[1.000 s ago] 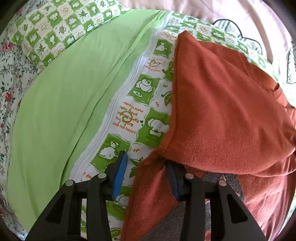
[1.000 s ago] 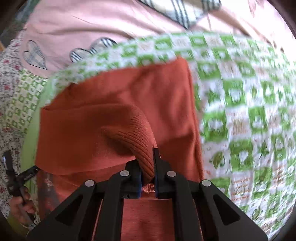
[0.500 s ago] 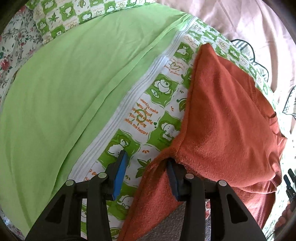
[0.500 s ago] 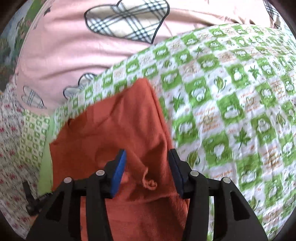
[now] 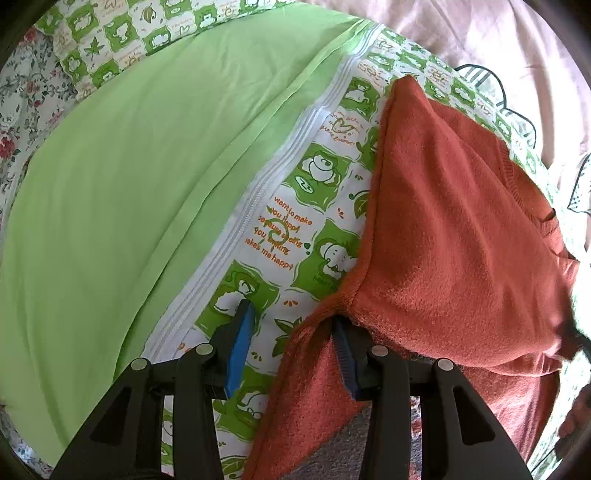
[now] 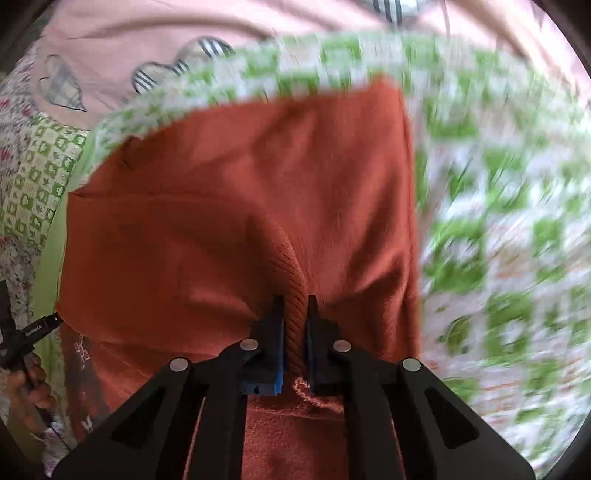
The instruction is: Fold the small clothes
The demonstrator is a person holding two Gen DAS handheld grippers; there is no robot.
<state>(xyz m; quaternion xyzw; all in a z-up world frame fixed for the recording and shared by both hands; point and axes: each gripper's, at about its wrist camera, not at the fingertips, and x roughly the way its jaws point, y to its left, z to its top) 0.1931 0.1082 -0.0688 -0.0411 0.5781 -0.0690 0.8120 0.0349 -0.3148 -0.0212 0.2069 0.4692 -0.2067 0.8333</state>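
A small rust-orange fleece garment (image 5: 454,236) lies folded on a green and white patterned quilt (image 5: 295,221). My left gripper (image 5: 293,345) is open at the garment's left corner; the cloth edge drapes over its right finger. In the right wrist view the garment (image 6: 229,192) fills the middle. My right gripper (image 6: 294,317) is shut on its ribbed cuff (image 6: 291,280), which stands up between the pads. The view is motion-blurred on the right.
A plain green sheet (image 5: 147,177) lies left of the quilt. A pink cover with plaid hearts (image 6: 147,33) lies beyond the garment. Floral bedding (image 5: 18,110) is at the far left. The left gripper and the hand holding it (image 6: 22,354) show at the right view's left edge.
My right gripper was shut on the cuff, opened half a second ago, and is shut on the cuff again. The left gripper stayed open at the corner and shifted slightly.
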